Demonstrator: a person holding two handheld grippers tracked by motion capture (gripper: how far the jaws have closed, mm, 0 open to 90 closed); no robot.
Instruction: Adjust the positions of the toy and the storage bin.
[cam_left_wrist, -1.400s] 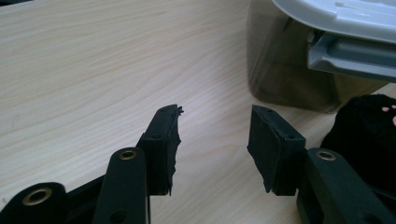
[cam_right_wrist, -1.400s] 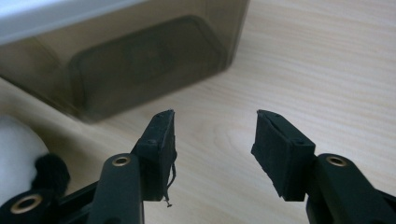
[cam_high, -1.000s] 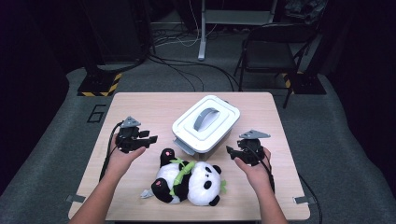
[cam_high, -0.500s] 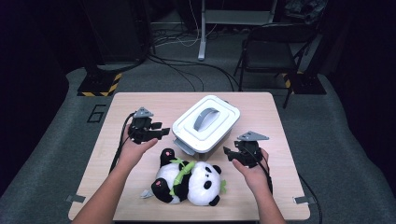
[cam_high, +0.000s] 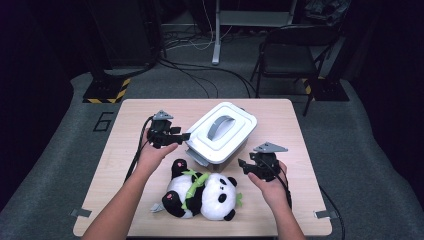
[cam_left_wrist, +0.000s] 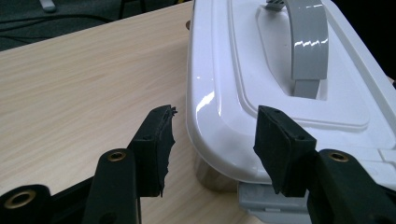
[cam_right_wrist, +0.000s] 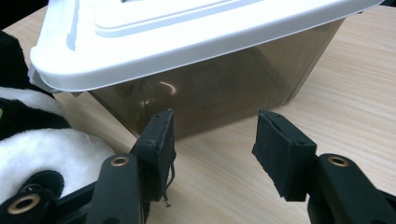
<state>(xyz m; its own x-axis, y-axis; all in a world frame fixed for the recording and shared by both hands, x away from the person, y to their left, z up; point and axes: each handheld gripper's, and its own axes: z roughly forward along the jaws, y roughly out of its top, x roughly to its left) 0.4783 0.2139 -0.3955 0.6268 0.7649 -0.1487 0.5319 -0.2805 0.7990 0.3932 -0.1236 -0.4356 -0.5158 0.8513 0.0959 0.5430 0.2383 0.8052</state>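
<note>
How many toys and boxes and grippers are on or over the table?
Panda toy: 1
Box with white lid: 1
Grippers: 2, left gripper and right gripper
Total: 4

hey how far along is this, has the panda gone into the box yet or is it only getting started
Only getting started. Nothing looks done: the lid sits closed on the box, and the panda lies on the table beside it. In hand: the left gripper, jaws just opening with nothing between them, faces the lid's edge; the right gripper waits open. Left: open the lid, load the panda.
</note>
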